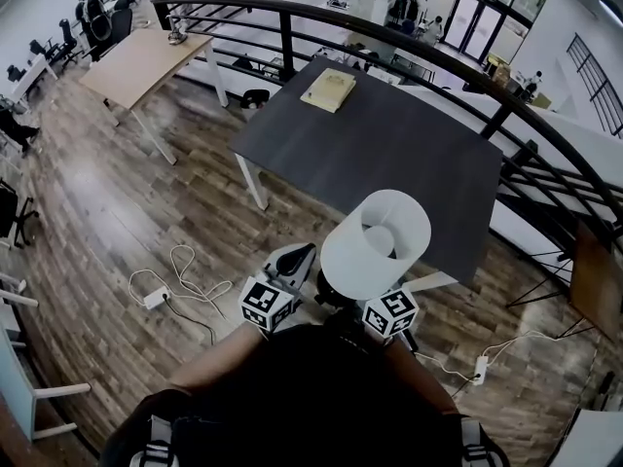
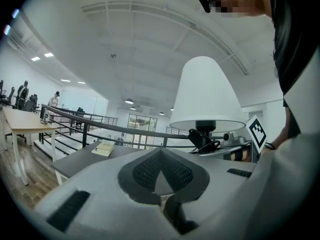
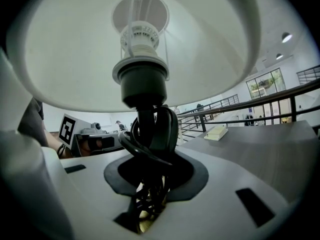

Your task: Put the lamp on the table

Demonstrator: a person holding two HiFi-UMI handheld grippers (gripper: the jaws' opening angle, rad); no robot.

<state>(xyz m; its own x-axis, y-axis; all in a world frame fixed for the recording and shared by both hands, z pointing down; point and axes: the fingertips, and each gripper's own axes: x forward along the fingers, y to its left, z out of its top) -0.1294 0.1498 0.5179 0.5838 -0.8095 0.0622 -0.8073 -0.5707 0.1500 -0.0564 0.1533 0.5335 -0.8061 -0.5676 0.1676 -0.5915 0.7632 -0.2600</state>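
Note:
A lamp with a white cone shade (image 1: 375, 243) stands upright in the air, just short of the near edge of the dark grey table (image 1: 389, 154). My right gripper (image 3: 150, 184) is shut on the lamp's black stem (image 3: 145, 119), where a black cord is coiled around it; the shade (image 3: 65, 44) fills the view above. In the head view the shade hides that gripper's jaws. My left gripper (image 1: 290, 261) hangs to the lamp's left, shut with nothing in it (image 2: 160, 154), and looks past the lamp (image 2: 207, 96) at the table (image 2: 75, 161).
A yellowish book (image 1: 329, 89) lies at the table's far end. A black railing (image 1: 467, 76) curves behind and to the right of the table. A light wooden table (image 1: 146, 61) stands at the back left. Cables and power strips (image 1: 156, 298) lie on the wooden floor.

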